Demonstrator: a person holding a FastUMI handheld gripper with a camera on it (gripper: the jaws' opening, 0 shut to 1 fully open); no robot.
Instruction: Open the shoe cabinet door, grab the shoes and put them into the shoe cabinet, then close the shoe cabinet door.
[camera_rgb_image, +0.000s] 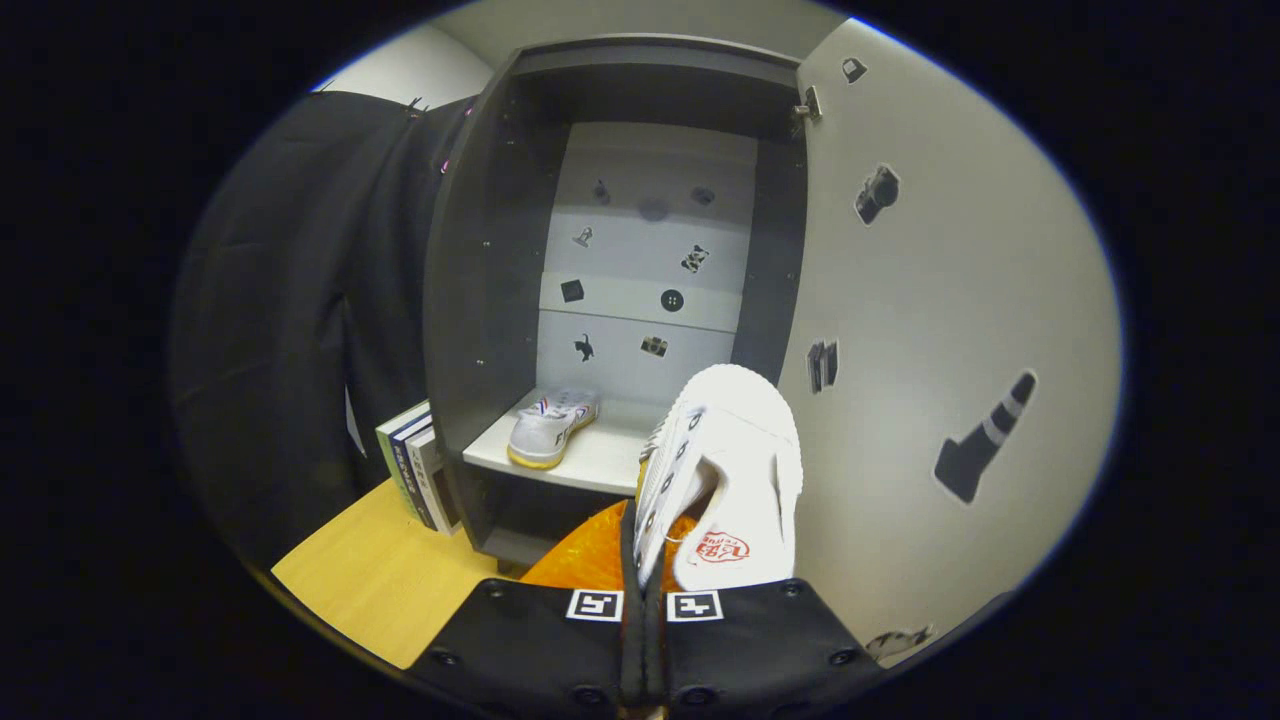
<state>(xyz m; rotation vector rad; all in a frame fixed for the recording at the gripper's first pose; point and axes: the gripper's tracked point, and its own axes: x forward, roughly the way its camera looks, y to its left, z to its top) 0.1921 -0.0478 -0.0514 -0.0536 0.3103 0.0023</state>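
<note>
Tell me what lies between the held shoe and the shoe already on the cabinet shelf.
In the gripper view, bare white shelf separates the shoe already placed from the held shoe, which the gripper is shut on.

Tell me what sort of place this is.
Probably a staged recording booth: a shoe cabinet with its door open, books beside it, black cloth behind. The tongs hold a shoe.

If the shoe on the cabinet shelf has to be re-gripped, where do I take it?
Take the shelf shoe by its collar rim, coming in through the open front from above. Its toe points out toward the opening, and the opening faces up. The hand-held gripper is shut on the second shoe, pinching its side wall, so it would probably have to set that down first.
</note>
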